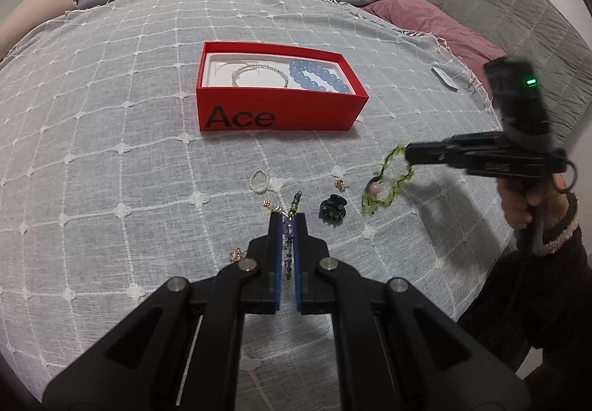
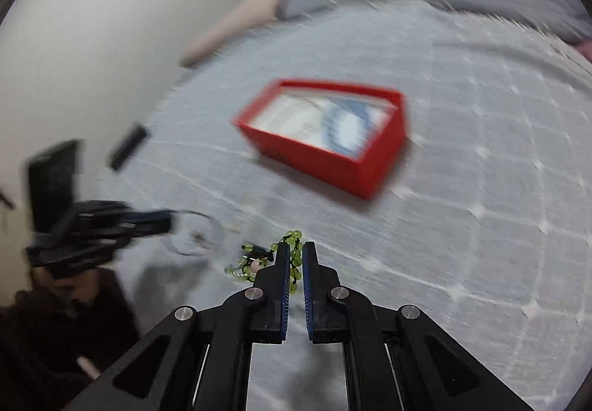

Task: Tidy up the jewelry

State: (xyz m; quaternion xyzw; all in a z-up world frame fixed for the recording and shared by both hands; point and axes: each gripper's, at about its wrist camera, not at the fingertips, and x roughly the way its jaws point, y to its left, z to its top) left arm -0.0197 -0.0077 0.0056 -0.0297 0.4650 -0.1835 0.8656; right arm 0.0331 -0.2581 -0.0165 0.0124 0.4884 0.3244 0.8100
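With my right tongs (image 2: 295,249) clamped on the green beaded bracelet (image 1: 388,178) just above the bed (image 1: 111,152) and my left tongs (image 1: 288,220) pinching a purple beaded strand (image 1: 288,244), I judged slow carrying to the far red cardboard box (image 1: 277,107) best.

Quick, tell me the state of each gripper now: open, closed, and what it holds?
Left gripper: closed on a thin beaded strand.
Right gripper: closed on the green bead bracelet, lifted off the bed cover.

Bare blanket (image 1: 111,152) surrounds the red box (image 1: 277,111); small trinkets (image 1: 333,211) lie before it.
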